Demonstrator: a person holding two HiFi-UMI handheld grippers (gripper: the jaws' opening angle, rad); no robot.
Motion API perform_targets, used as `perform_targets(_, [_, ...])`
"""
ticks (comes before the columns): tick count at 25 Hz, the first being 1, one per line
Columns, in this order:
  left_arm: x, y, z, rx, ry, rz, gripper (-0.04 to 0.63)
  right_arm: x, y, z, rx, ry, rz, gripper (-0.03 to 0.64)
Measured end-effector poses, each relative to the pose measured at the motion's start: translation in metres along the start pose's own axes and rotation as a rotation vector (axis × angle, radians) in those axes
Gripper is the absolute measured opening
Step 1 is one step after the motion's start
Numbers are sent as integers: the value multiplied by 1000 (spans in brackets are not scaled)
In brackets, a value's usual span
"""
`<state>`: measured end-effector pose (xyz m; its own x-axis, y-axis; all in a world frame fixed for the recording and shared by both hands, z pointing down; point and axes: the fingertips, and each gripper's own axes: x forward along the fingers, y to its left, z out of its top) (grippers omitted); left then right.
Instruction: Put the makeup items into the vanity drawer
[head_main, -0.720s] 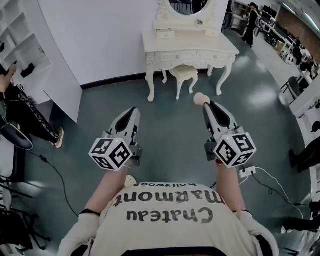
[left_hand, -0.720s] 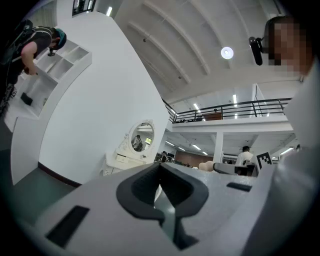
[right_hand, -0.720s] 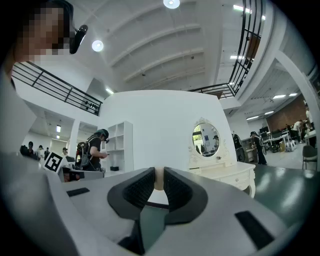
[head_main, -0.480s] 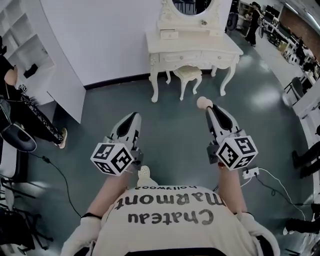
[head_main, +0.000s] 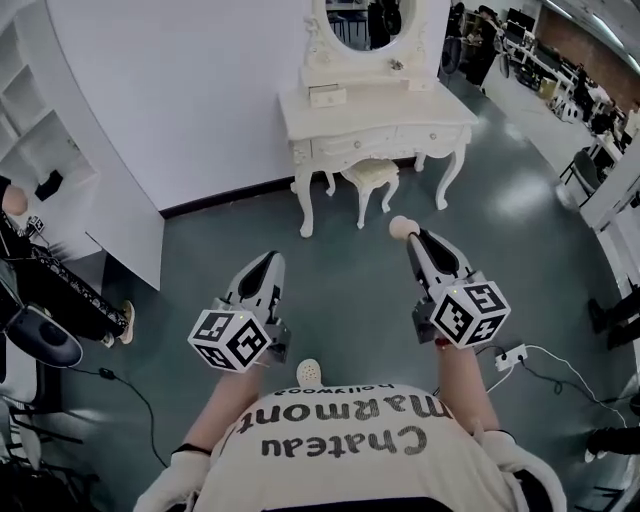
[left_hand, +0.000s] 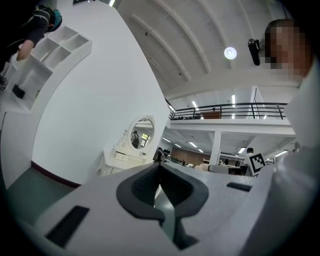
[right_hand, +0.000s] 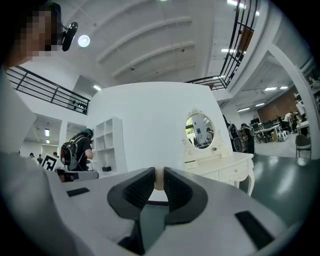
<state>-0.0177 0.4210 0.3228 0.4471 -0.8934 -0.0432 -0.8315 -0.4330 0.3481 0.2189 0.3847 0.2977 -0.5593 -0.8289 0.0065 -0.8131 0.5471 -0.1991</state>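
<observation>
A white vanity table (head_main: 372, 108) with a round mirror (head_main: 362, 20) stands against the far wall, its front drawers (head_main: 345, 143) closed. A small drawer box (head_main: 328, 97) sits on top of it. My right gripper (head_main: 412, 236) is shut on a beige makeup puff (head_main: 402, 226), which sticks out past its tips; the puff (right_hand: 159, 179) shows pinched between the pads. My left gripper (head_main: 270, 260) is shut with nothing in it, its pads meeting in the left gripper view (left_hand: 160, 170). Both are held at waist height, some way short of the vanity (right_hand: 225, 167).
A padded stool (head_main: 370, 172) is tucked under the vanity. A white shelf unit (head_main: 45, 140) stands at the left, with a person (head_main: 50, 275) beside it. A power strip with cable (head_main: 510, 355) lies on the floor at right. Desks and chairs fill the far right.
The view has shifted as the person walks; the vanity sits a little further left and lower in the frame. Both grippers keep their pose and the right one still holds the puff.
</observation>
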Motion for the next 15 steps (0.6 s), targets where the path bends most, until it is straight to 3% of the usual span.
perform_targets(15, [85, 111, 71, 36, -5, -141, 8, 136, 15, 28, -8, -76, -73, 78])
